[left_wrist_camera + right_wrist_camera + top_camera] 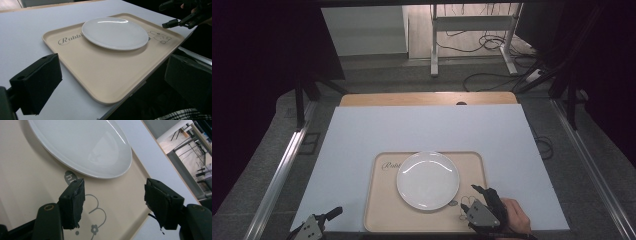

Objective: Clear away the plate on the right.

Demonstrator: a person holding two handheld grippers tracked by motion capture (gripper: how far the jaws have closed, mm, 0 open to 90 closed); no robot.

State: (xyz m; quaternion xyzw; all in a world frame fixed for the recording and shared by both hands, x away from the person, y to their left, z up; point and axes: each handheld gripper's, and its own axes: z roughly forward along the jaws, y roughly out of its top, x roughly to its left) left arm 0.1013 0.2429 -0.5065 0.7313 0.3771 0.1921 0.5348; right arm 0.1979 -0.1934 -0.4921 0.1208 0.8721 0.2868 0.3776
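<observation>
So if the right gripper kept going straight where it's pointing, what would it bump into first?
Most likely the white plate. The right gripper is open, hovers over the beige tray near the rabbit drawing, and points at the plate's near rim. How high it hovers is hard to tell.

White plate [427, 180]; beige tray [382, 210] with grey rabbit print; pale blue-white table [362, 135]; black tongs [113, 205].

Light from above makes bright shiny streaks on the white plate [427, 180], the surface [427, 130] is well lit, the room's sides are dark, and the near fingers [73, 203] look a bit blurry.
</observation>
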